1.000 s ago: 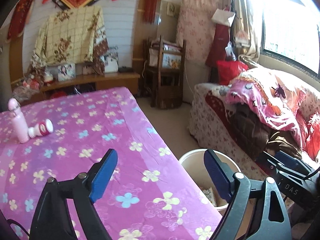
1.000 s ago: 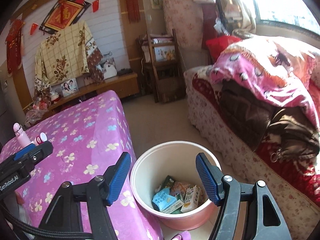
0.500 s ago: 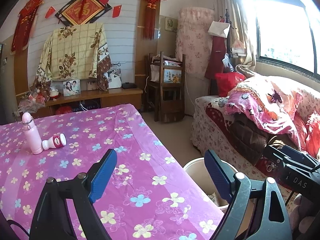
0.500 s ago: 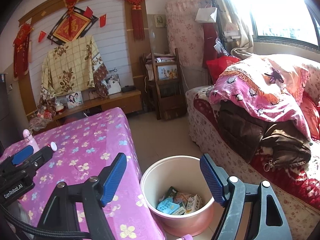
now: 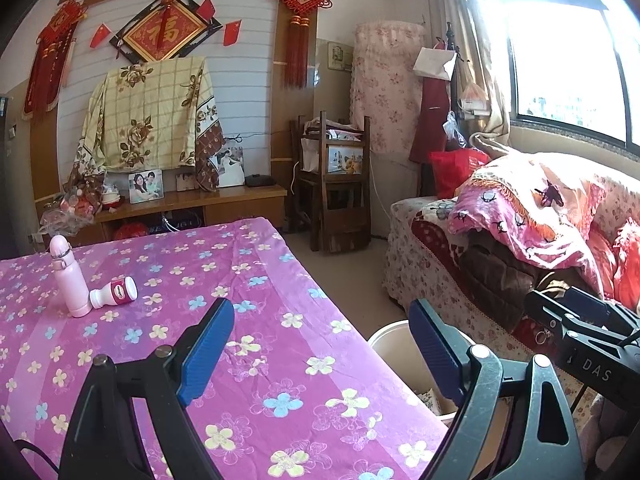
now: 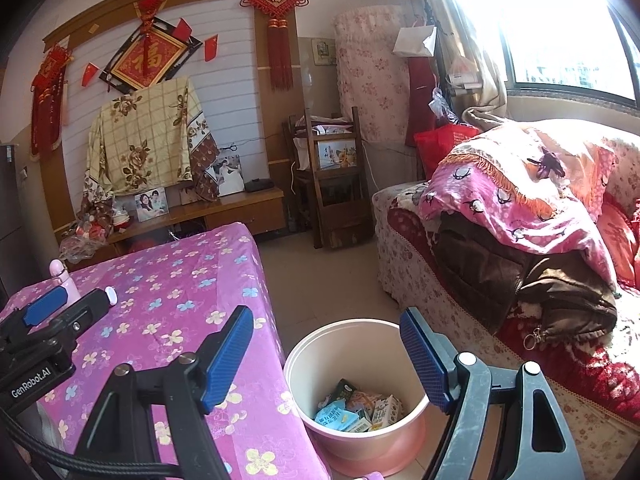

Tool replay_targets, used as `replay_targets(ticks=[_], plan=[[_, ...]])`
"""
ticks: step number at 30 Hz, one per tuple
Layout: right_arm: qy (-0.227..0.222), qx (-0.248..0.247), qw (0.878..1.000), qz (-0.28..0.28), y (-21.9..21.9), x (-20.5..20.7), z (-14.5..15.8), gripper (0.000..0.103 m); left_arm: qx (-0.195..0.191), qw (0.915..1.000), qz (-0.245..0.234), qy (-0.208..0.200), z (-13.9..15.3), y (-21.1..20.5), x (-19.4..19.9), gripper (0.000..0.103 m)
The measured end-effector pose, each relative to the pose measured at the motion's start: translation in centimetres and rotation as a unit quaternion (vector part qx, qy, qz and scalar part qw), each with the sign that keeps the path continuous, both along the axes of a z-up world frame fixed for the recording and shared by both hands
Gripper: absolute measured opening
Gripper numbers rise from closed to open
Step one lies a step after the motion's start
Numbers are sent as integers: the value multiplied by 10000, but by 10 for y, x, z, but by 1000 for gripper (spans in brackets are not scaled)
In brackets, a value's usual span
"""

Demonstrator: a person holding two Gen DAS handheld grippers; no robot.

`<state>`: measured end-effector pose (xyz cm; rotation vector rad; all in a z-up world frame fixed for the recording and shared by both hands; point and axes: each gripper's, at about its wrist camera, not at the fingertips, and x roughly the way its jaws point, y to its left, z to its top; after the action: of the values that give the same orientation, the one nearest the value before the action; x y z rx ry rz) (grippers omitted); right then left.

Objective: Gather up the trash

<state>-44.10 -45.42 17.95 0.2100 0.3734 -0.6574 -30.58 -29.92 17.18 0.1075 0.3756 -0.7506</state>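
A pink bin [image 6: 408, 364] stands on the floor beside the table and holds several crumpled wrappers and small cartons [image 6: 356, 410]; its rim shows in the left wrist view [image 5: 390, 340]. A small white and red bottle [image 5: 114, 291] lies on its side on the purple flowered tablecloth [image 5: 240, 280], against an upright pink flask [image 5: 69, 278]. My left gripper [image 5: 322, 354] is open and empty above the table's near right part. My right gripper [image 6: 328, 360] is open and empty above the bin. The left gripper also shows in the right wrist view [image 6: 52, 320].
A sofa piled with a pink blanket and a brown jacket [image 6: 520, 240] runs along the right. A wooden chair [image 5: 336, 184] and a low cabinet with photo frames [image 5: 192, 200] stand at the far wall. Bare floor [image 6: 320, 272] lies between table and sofa.
Both grippers have lifted and tilted up, so more of the far wall shows. Both stay open and empty. The bottle and flask have not moved on the table.
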Motion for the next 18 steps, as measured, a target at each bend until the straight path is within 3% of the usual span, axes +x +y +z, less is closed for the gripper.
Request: replay_targets(ticks=[18], plan=[[61, 44, 10000, 55, 1, 3, -4, 79, 76, 10000, 47, -5, -4, -1, -2, 89]])
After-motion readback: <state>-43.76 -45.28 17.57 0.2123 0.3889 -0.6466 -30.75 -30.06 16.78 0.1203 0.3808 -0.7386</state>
